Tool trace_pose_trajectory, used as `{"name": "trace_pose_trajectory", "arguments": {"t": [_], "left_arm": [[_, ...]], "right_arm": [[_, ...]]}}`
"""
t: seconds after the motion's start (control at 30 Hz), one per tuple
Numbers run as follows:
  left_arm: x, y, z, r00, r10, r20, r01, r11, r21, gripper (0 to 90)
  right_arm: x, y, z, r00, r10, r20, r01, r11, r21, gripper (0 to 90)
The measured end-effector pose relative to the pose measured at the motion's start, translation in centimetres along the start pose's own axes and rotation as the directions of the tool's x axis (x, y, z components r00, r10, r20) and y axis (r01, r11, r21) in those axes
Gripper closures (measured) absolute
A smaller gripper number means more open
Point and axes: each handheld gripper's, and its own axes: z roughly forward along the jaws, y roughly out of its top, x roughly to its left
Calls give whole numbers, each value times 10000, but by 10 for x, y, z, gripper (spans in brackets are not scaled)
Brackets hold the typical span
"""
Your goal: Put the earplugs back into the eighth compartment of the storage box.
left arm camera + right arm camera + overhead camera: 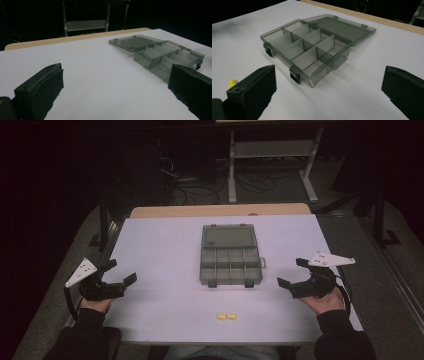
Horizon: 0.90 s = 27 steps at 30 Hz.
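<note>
White table (165,245) with a bare wooden strip (220,210) along its far edge. An open grey compartment box (231,264) lies between the two grippers, lid flat behind it. Two small yellow pieces (226,316) — side by side, nearer the person than the box — lie closer to the right gripper.

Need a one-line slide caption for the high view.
Open box mid-table, two yellow pieces near the front edge, both grippers open at either side.

Open grey compartment box (231,256) mid-table, two yellow pieces (226,316) nearer.
</note>
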Motion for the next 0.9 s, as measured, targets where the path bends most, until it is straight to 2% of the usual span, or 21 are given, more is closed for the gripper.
{"name": "trace_pose_trajectory", "arguments": {"t": [0.53, 0.73, 0.9], "left_arm": [[0, -1, 2, 10000, -4, 19, 4, 9999, 171, 0], [0, -1, 2, 10000, 24, 44, -25, 9998, 208, 0], [-1, -1, 3, 9999, 34, 112, -36, 9997, 253, 0]], "right_arm": [[1, 1, 2, 9999, -76, -117, 78, 9997, 243, 0], [3, 3, 3, 9996, -196, -190, 203, 9990, 405, 0], [10, 9, 7, 9981, -459, -415, 487, 9965, 680, 0]]}}
